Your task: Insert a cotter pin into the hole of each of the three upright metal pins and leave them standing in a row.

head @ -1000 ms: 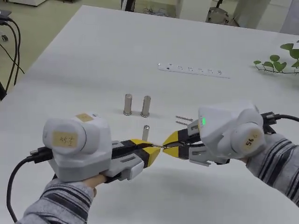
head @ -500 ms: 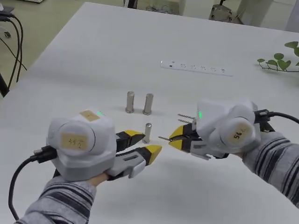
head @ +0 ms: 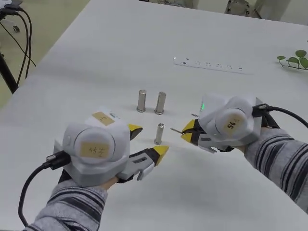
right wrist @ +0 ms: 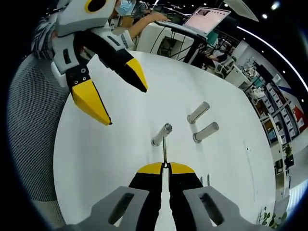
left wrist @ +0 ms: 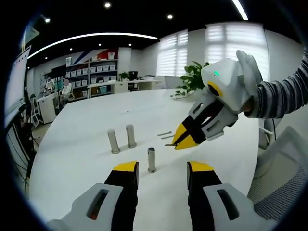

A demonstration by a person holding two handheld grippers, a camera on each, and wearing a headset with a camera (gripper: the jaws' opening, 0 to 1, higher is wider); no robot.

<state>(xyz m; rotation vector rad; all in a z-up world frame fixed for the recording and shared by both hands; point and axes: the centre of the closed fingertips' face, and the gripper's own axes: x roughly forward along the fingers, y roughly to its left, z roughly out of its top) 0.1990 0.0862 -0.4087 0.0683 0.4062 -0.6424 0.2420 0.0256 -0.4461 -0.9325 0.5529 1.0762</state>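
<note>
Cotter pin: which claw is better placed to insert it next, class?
Right: the right claw is shut on the cotter pin, aimed at the near metal pin; the left claw is open, empty.

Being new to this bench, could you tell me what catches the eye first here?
The white right gripper, yellow-tipped, at centre right, is shut on a thin metal cotter pin pointing at the nearest short upright steel pin. The matching left gripper stands open, facing that pin; two more upright steel pins stand side by side behind.
</note>
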